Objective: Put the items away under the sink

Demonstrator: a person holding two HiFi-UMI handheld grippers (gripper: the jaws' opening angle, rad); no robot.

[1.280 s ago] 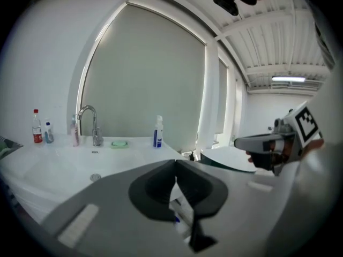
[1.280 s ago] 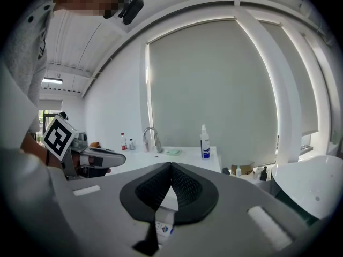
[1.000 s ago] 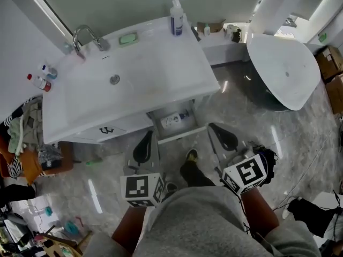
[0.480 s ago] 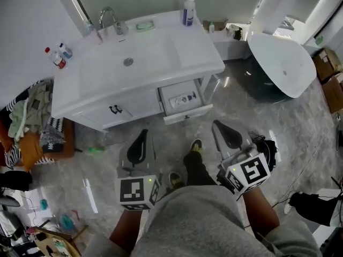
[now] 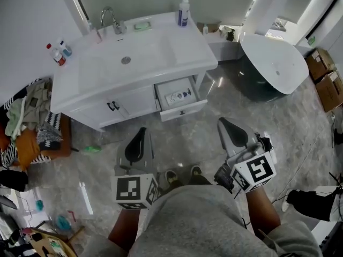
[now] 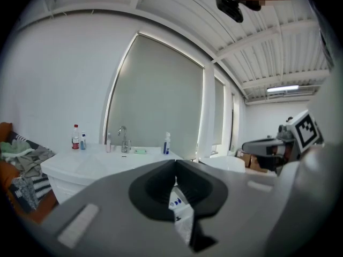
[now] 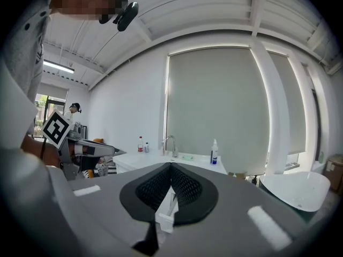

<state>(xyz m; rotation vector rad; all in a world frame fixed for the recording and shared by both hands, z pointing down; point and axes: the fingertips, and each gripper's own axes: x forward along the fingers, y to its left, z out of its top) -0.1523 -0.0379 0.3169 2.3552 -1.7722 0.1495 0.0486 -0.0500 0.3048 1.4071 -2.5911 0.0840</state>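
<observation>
A white sink vanity (image 5: 96, 98) stands ahead of me, with one drawer (image 5: 183, 108) pulled open below its right side. A white tube (image 5: 177, 96) lies inside that drawer. On the counter are a white spray bottle (image 5: 184, 10), a green soap dish (image 5: 141, 26) and a red-capped bottle (image 5: 55, 55) with a small one beside it. My left gripper (image 5: 136, 143) and right gripper (image 5: 234, 134) hang side by side over the floor, well short of the drawer. Both are shut with nothing held. The left gripper (image 6: 175, 165) and right gripper (image 7: 171, 167) both point level at the vanity.
A white bathtub (image 5: 270, 63) stands to the right of the vanity. Clothes are piled on an orange seat (image 5: 29, 135) at the left. A green item (image 5: 91, 149) lies on the floor, with cardboard boxes (image 5: 323, 79) at the far right. My feet (image 5: 182, 174) show between the grippers.
Both grippers have drawn back from the vanity together, so it now sits farther off in the head view. The drawer stays open with the tube in it.
</observation>
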